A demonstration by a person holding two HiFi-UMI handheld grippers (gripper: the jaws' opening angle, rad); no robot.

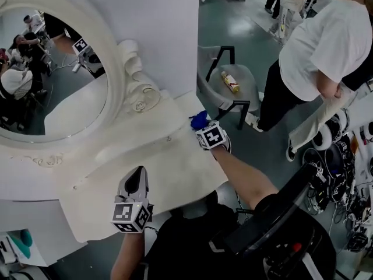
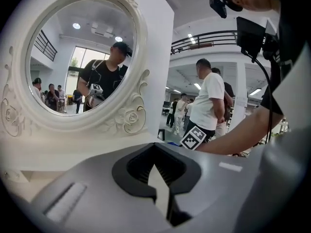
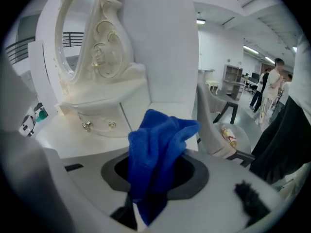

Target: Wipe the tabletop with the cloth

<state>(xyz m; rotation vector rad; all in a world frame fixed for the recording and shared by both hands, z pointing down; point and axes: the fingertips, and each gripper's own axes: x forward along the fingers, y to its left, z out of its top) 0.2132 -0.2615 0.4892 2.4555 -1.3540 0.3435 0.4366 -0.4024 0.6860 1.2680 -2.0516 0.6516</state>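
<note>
head view, with both gripper views. the right hand-held gripper (image 1: pixel 205 129) is clamped on the blue cloth (image 1: pixel 199 120), a soft, napped terry bunched into a wad that sticks out ahead of the jaws. the cloth sits at the right edge of the white surface (image 1: pixel 157 159), just right of centre in the frame; contact with the surface cannot be confirmed. bare surface, smooth and matt, runs from the cloth toward the lower left, so a wipe would likely travel that way. the left hand-held gripper (image 1: pixel 134 181), at the lower left and well apart, has its jaws drawn together on nothing. an oval mirror (image 1: pixel 52 92) in a carved, scrolled frame fills the upper left.
</note>
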